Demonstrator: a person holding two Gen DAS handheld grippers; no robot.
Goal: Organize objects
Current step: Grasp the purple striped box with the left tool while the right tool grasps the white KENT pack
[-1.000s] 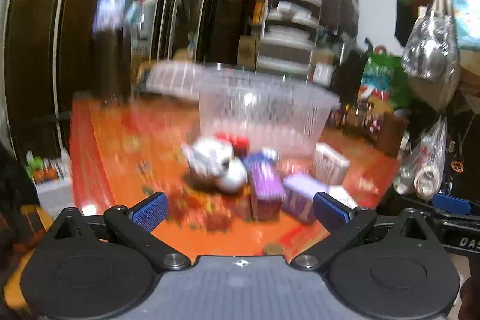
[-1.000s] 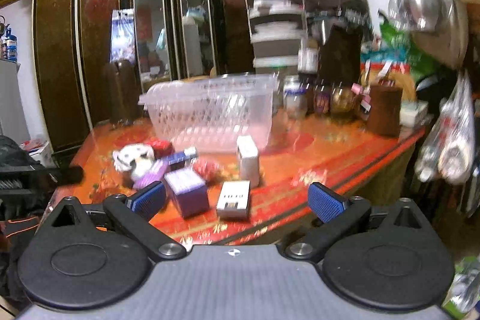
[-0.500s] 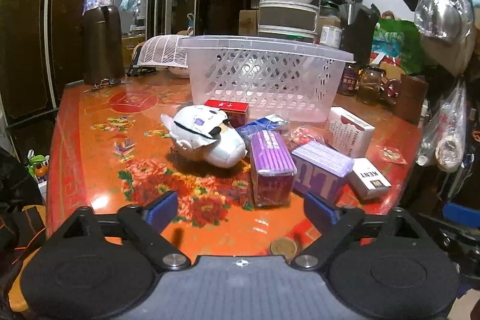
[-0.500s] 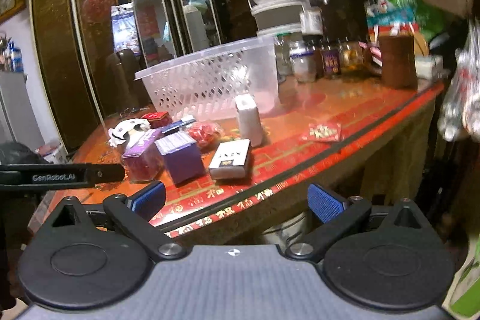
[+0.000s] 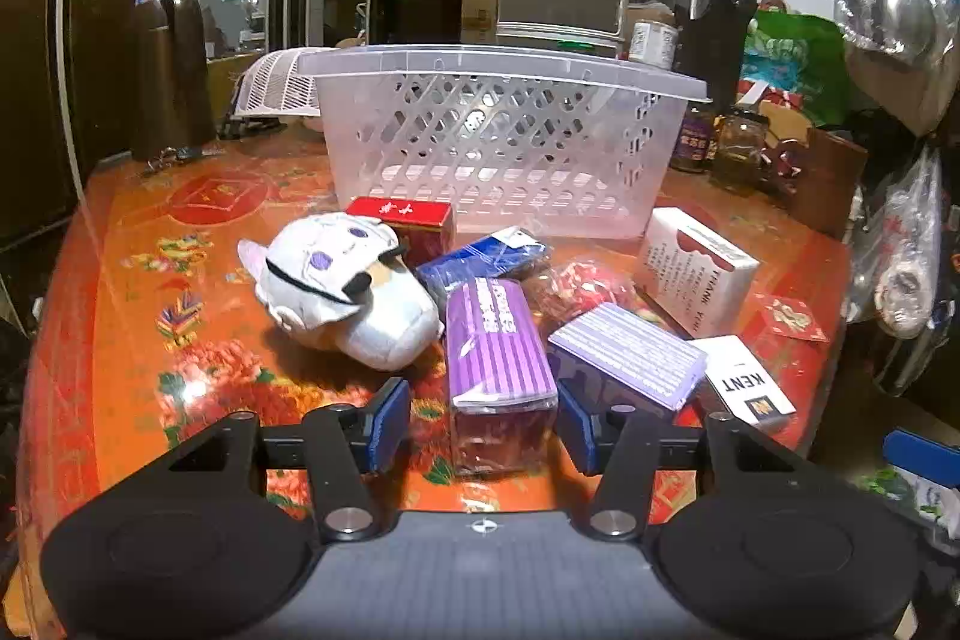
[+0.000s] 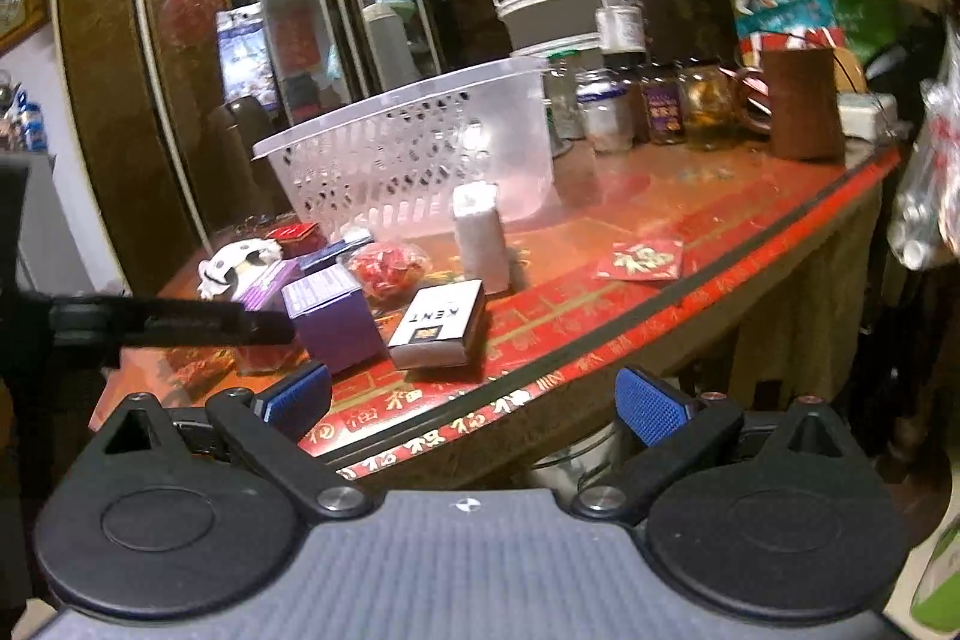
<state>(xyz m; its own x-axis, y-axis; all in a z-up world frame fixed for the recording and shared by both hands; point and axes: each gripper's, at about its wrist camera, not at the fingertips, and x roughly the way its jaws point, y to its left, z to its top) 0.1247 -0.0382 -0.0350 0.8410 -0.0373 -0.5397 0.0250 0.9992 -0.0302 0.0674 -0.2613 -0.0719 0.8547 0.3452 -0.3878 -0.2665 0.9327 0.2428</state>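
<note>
Both grippers have come in closer since half a second ago: the left gripper point(image 5: 483, 424) now has the purple striped pack point(image 5: 498, 358) sitting between its blue ribbed pads, and its jaws have narrowed but remain open, each pad showing a gap from the pack's glossy wrapped sides. That pack is a long rectangular block in shiny film, lying flat on the red lacquered surface point(image 5: 120, 244), which is painted with flowers and gold characters. Just to its right lies a second purple box point(image 5: 627, 355), matte card with fine print, tilted, and beyond it a flat white KENT carton point(image 5: 747, 385) near the surface's edge. A soft white plush toy point(image 5: 342, 283), rounded and fuzzy with purple patches, rests to the left of the pack. Behind them sit a small red box point(image 5: 405, 217), a crumpled blue packet point(image 5: 480, 259), a crinkled clear bag with red contents point(image 5: 585, 283) and a white carton point(image 5: 693, 268) standing tilted. A translucent plastic basket point(image 5: 498, 148) with lattice walls stands at the back, upright.

The right gripper point(image 6: 474, 400) hovers off the surface's front edge, its jaws spread wide with nothing between them. From its view the left gripper's black arm point(image 6: 168, 322) reaches in beside the purple box point(image 6: 333, 310), and a red envelope point(image 6: 642, 259) lies flat, well apart.
</note>
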